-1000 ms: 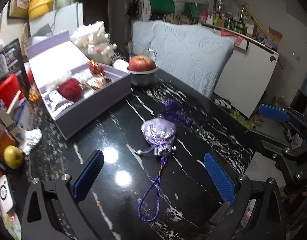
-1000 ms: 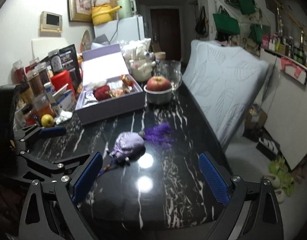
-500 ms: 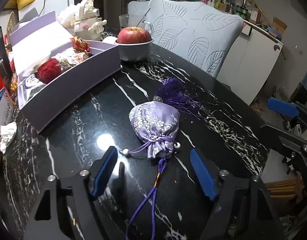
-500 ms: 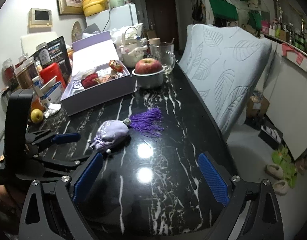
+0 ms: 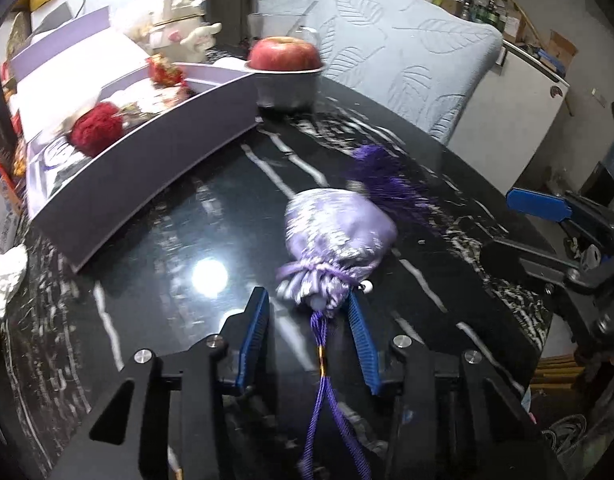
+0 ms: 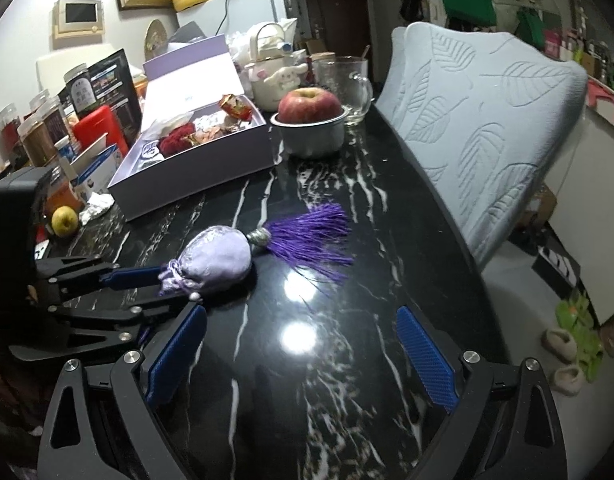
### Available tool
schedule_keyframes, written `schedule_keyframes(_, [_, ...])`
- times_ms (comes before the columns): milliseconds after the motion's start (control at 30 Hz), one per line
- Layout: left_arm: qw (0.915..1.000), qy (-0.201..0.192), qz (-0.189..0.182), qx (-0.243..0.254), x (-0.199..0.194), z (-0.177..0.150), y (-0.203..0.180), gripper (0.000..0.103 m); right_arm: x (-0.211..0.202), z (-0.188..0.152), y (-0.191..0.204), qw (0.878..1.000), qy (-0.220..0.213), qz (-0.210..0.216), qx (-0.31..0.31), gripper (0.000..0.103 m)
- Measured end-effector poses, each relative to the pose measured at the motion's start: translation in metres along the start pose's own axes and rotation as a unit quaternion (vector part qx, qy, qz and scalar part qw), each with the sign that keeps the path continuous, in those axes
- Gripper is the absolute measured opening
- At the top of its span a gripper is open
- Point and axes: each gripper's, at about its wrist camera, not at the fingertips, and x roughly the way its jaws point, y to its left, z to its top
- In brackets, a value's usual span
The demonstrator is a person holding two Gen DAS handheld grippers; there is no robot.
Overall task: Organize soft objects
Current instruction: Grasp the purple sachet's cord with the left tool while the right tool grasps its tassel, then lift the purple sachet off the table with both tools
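While closing: left gripper (image 5: 307, 312) jaws have just been narrowing around the gathered neck of the lilac satin drawstring pouch (image 5: 339, 236); whether the pads press it is unclear.
Pouch place: centre of frame on the black marble bench (image 5: 187, 240).
Long axis: neck towards the jaws, purple tassel (image 5: 387, 180) towards upper right.
Right gripper (image 6: 299, 352): jaws wide, holding nothing, farther off.

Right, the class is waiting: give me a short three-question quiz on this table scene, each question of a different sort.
1. True or false: the apple sits inside the purple box.
2. Which part of the lilac pouch lies between the fingers of the left hand-held gripper? A tassel; B tied neck; C none.
3. Is the right hand-held gripper holding anything?
Key: 1 false, it sits in the grey bowl beside the box. 2 B; those jaws have just been closing, with the neck between them. 3 No, its jaws stand open and empty.
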Motion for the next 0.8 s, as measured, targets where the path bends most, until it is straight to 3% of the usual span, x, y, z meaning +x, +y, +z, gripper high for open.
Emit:
schedule_keyframes(200, [0.9997, -0.002, 0.011, -0.02, -0.004, -0.002, 0.029, 0.041, 0.024, 0.012, 0.006, 1.0, 0.01, -0.005, -0.015, 0.097])
schedule_keyframes(367, [0.9996, -0.006, -0.013, -0.025, -0.005, 0.001, 0.038, 0.041, 0.042, 0.024, 0.007, 0.998, 0.021, -0.025, -0.046, 0.097])
schedule_keyframes(600, [0.9994, -0.004, -0.033, -0.007, -0.001, 0.008, 0.033, 0.041, 0.073, 0.04, 0.01, 0.994, 0.037, -0.006, -0.106, 0.093])
schedule_keyframes(800, [0.9992, -0.001, -0.04, -0.004, 0.005, 0.013, 0.035, 0.041, 0.086, 0.045, 0.01, 0.991, 0.055, 0.012, -0.121, 0.072])
